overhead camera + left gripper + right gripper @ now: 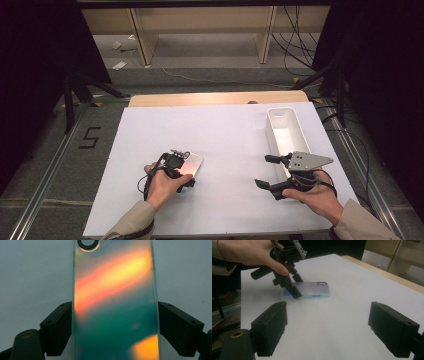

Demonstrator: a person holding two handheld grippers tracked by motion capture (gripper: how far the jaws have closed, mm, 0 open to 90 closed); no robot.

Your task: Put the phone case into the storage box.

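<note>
An iridescent phone case lies flat, back up, on the white sheet at the left. My left gripper comes down over its near end. In the left gripper view the case spans the whole gap of that gripper, and both black pads meet its long edges with no gap showing. In the right gripper view the case lies under the left gripper. My right gripper hovers at the right, pointing left, jaws wide with nothing between them.
A long white bin stands at the right, just beyond the right gripper. The white sheet covers a wooden table whose far edge shows. Cables and shelf legs lie on the floor behind.
</note>
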